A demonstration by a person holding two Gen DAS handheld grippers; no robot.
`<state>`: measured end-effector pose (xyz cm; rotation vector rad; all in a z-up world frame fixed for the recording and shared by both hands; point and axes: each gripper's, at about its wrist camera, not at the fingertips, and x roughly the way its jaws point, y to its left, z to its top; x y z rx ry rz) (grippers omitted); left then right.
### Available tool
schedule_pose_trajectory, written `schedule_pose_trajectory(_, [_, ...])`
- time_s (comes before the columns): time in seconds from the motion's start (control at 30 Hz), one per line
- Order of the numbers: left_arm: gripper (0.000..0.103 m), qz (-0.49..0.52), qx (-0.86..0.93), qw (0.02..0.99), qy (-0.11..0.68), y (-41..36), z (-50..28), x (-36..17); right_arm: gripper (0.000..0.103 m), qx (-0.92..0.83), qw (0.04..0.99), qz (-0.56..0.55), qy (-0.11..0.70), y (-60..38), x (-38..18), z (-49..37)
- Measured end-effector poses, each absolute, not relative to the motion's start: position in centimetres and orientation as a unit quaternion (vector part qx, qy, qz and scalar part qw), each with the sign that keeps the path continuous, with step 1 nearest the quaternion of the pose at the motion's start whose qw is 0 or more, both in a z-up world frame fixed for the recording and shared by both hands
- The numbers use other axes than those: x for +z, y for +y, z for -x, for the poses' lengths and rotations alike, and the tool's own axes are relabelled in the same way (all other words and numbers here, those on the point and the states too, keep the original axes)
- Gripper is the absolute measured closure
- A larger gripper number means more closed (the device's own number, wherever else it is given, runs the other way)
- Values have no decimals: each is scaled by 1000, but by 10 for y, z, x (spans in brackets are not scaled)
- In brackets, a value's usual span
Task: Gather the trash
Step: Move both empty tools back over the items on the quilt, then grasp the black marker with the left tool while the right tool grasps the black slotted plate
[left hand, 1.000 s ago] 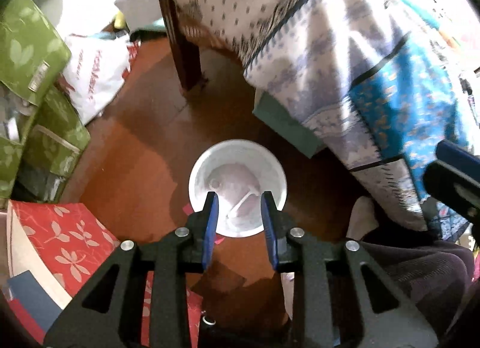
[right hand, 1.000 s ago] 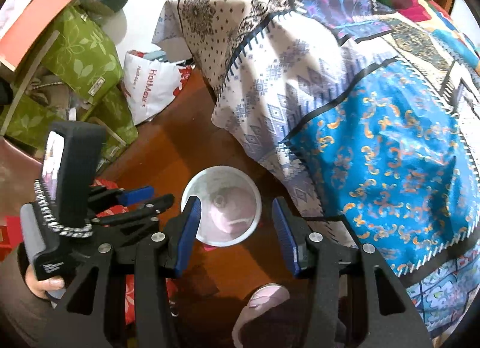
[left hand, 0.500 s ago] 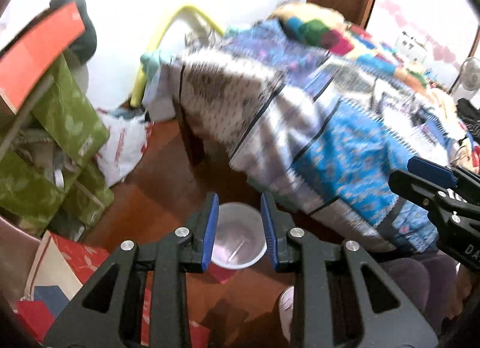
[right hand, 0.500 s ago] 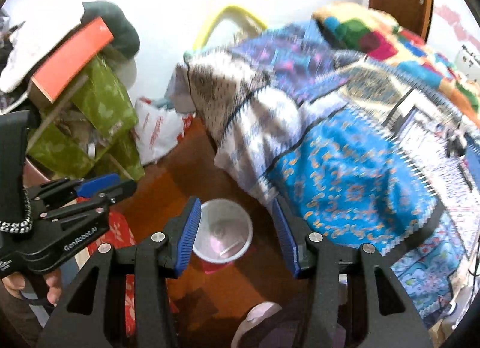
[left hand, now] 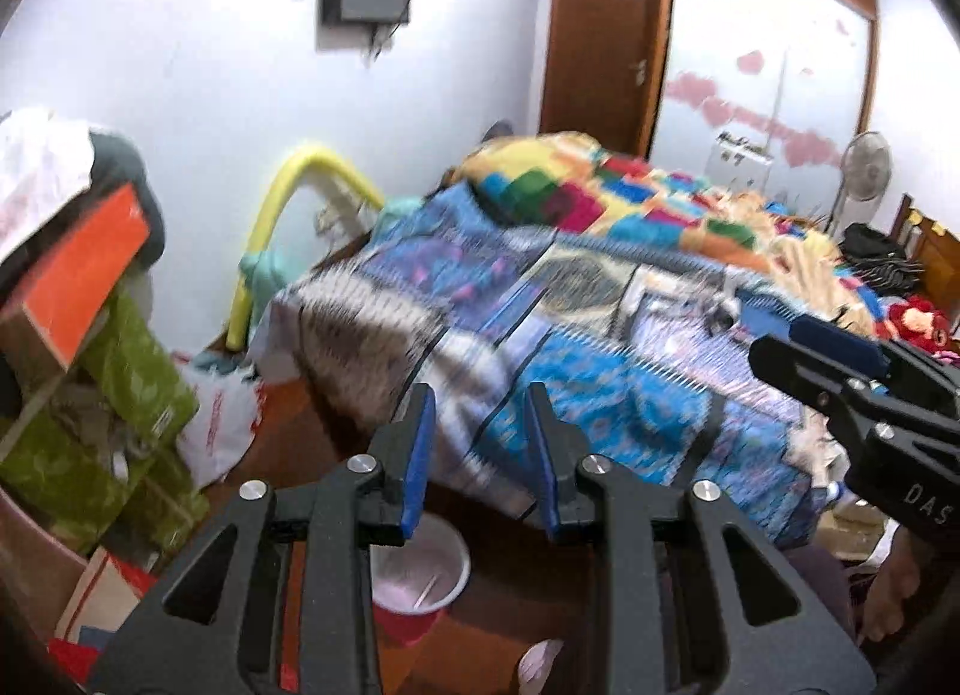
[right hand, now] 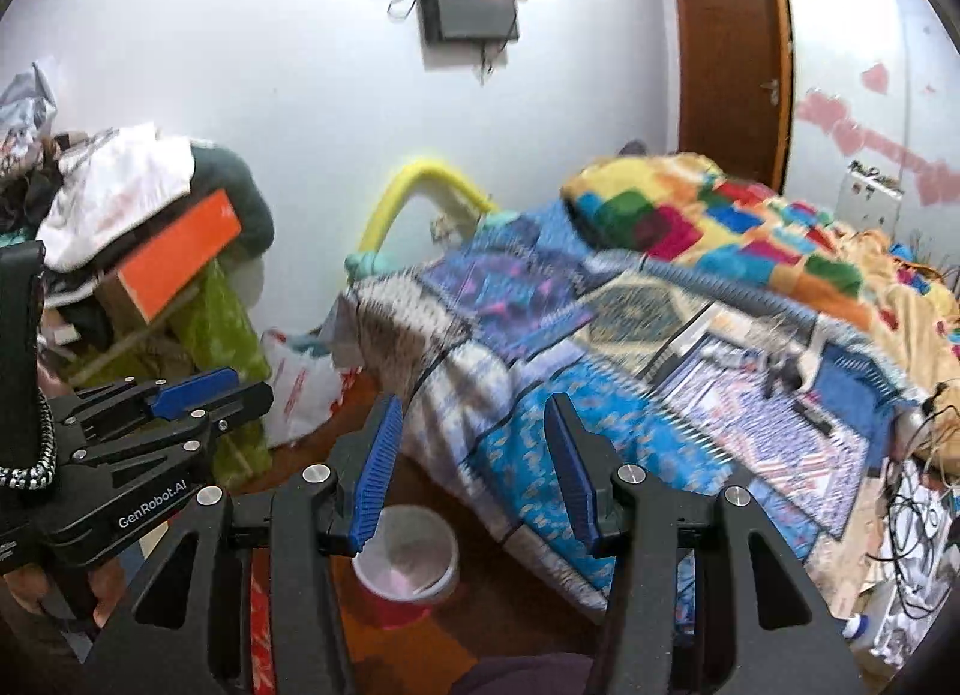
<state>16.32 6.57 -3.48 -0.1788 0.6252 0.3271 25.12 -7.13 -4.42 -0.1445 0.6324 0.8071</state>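
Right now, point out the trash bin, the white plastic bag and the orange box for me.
trash bin (right hand: 447, 560): right wrist view, on its white liner rim.
white plastic bag (right hand: 300, 389): right wrist view, on its printed side, on the floor.
orange box (right hand: 180, 254): right wrist view, on its orange face, atop the pile.

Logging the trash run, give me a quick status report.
Left gripper and right gripper open, empty. Bin on floor beside bed. Nothing blocking it.

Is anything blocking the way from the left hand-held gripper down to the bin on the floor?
Nothing visible does. The left hand-held gripper is open and empty, raised above the bin, which stands on bare floor beside the bed; the bin's mouth is uncovered.
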Motion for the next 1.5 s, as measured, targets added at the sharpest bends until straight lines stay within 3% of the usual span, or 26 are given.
schedule_pose_trajectory(0.1, [60,79,142,945,285,47,-169,-18,55,374,882,57,281,-95,-29,-250])
schedule_pose_trajectory(0.13, [56,77,136,947,281,41,-172,-14,49,369,886,55,275,-100,-26,-250])
schedule_pose_trajectory(0.2, [37,73,127,951,273,29,-181,-7,37,351,899,50,258,-114,-17,-252])
schedule_pose_trajectory(0.23, [33,72,121,953,268,23,-185,-4,31,342,905,48,250,-120,-14,-251])
schedule_pose_trajectory(0.3, [21,67,112,957,261,12,-192,1,30,322,916,43,234,-136,-8,-255])
schedule_pose_trajectory(0.37, [16,63,106,959,254,2,-202,4,30,306,923,42,228,-147,-4,-260])
schedule_pose_trajectory(0.8, [16,49,40,955,289,-41,-292,-18,29,218,943,33,250,-212,-19,-312])
schedule_pose_trajectory(1.5, [16,59,-21,908,414,-70,-453,-143,29,148,914,23,376,-269,-115,-448])
